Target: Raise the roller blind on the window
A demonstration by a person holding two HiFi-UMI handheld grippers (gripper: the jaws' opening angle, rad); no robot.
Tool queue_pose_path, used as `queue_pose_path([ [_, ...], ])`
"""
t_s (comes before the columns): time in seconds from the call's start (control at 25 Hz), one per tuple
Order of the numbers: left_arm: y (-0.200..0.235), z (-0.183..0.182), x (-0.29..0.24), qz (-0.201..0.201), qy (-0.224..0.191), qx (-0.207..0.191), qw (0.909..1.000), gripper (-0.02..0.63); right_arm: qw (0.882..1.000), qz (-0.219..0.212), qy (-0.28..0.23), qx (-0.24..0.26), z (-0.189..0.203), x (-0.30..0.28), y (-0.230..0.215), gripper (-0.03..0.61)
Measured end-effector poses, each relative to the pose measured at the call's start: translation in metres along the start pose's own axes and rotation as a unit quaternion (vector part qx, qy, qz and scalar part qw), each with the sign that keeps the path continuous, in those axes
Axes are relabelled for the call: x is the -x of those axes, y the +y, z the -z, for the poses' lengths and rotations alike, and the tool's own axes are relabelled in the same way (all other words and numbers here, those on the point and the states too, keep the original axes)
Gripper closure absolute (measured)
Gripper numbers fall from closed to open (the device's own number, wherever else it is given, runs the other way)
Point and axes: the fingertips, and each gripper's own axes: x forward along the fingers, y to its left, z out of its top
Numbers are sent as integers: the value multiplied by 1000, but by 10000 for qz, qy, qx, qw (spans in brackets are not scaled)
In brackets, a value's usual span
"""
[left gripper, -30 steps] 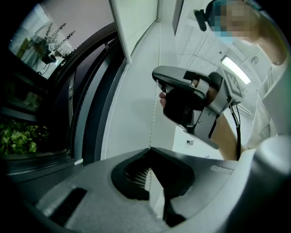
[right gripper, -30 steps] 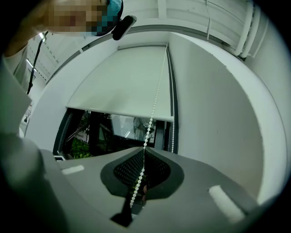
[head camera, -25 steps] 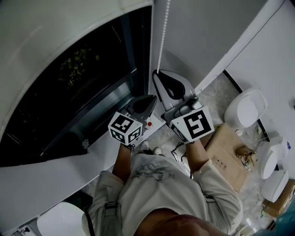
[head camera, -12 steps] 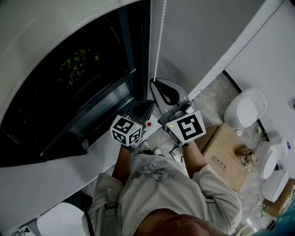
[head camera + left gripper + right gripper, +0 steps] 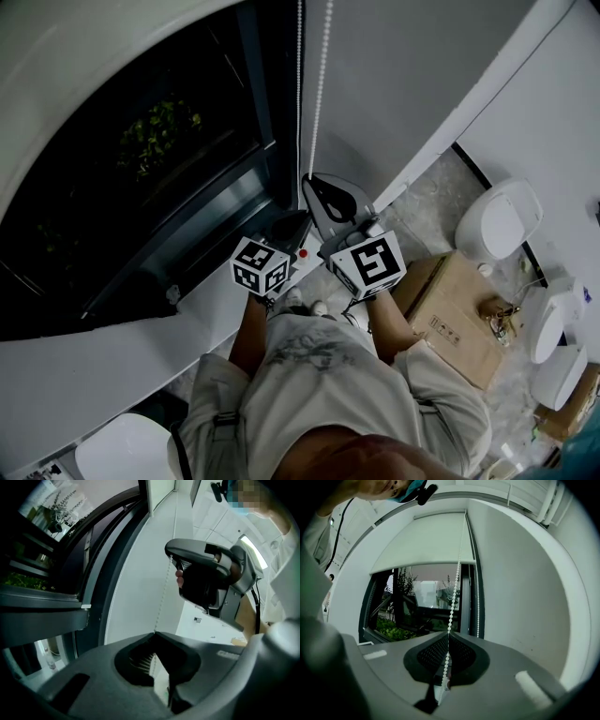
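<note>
The white roller blind [image 5: 426, 543] covers the top part of the dark window [image 5: 159, 159]. Its bead chain [image 5: 453, 597] hangs at the window's right side, with a second strand [image 5: 477, 602] beside the frame. My right gripper [image 5: 447, 635] is shut on the chain, and the beads run down between its jaws. Just below it, my left gripper [image 5: 154, 634] is shut on the same chain [image 5: 161, 597], which comes down from the right gripper [image 5: 171, 557]. In the head view the right gripper [image 5: 307, 180] is above the left gripper [image 5: 302, 216], both close to the window frame.
A white sill [image 5: 112, 366] runs under the window, and a plain wall [image 5: 403, 84] stands to its right. On the floor at the right lie a cardboard box [image 5: 459, 314] and several white rounded fixtures [image 5: 497, 220].
Both grippers have come down together along the chain, still shut on it. In the head view the blind's lower edge sits a little higher over the glass.
</note>
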Motion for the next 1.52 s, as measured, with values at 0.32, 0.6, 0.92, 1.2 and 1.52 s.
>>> queue_pose_path([
  [0.32, 3, 21, -3, -5, 153, 67, 9999, 604, 9998, 30, 150, -94, 20, 4, 3, 566],
  [0.6, 4, 34, -2, -34, 274, 42, 9996, 603, 9996, 32, 204, -196, 32, 8, 9, 566],
  [0.92, 2, 26, 11, -352, 390, -457, 9976, 594, 9997, 11, 192, -127, 28, 8, 10, 565],
  [1.2, -5, -41, 44, -477, -312, -494, 9972, 527, 9999, 52, 93, -92, 26, 8, 5, 565],
  [1.52, -22, -148, 67, -522, -1216, -1072, 9854, 475, 9997, 82, 192, -142, 30, 9, 3, 565],
])
